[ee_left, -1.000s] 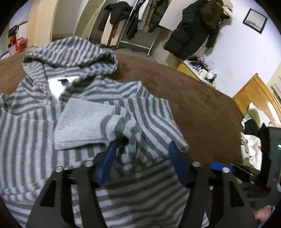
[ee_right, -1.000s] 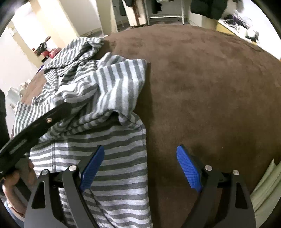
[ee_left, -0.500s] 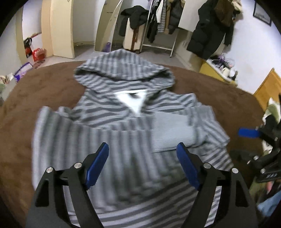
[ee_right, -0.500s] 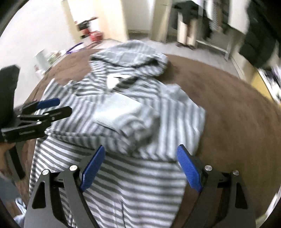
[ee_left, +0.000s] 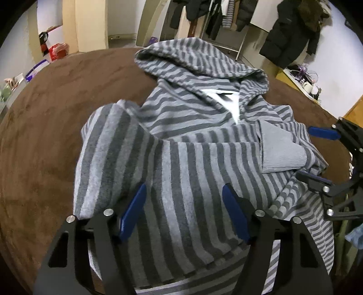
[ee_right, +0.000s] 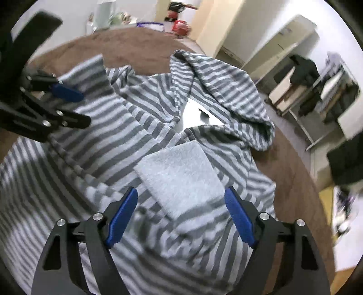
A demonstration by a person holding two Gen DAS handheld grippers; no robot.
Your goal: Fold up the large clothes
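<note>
A grey striped hoodie (ee_left: pixel 181 158) lies face up on a brown bed cover (ee_left: pixel 45 113), hood (ee_left: pixel 199 61) at the far end. One sleeve is folded across the chest, its plain grey cuff (ee_right: pixel 181 174) on top. My left gripper (ee_left: pixel 183 204) hovers over the folded left side, jaws closing, pads apart and pressing on nothing. My right gripper (ee_right: pixel 181 208) hangs above the cuff, jaws also closing, with nothing pinched. Each gripper shows in the other's view: the right gripper (ee_left: pixel 317 156) at the hoodie's right edge, the left gripper (ee_right: pixel 74 106) at its left.
A clothes rack (ee_left: pixel 226 13) with dark garments and a black coat (ee_left: pixel 290 38) stand beyond the bed. A cluttered side table (ee_left: pixel 304 79) and a wooden headboard (ee_left: pixel 354 109) are at the right. A red bag (ee_left: pixel 57 51) sits on the floor at the far left.
The left gripper let go of the bunched sleeve end and moved left across the hoodie. The right gripper swung from the hoodie's right edge to above the cuff and rolled.
</note>
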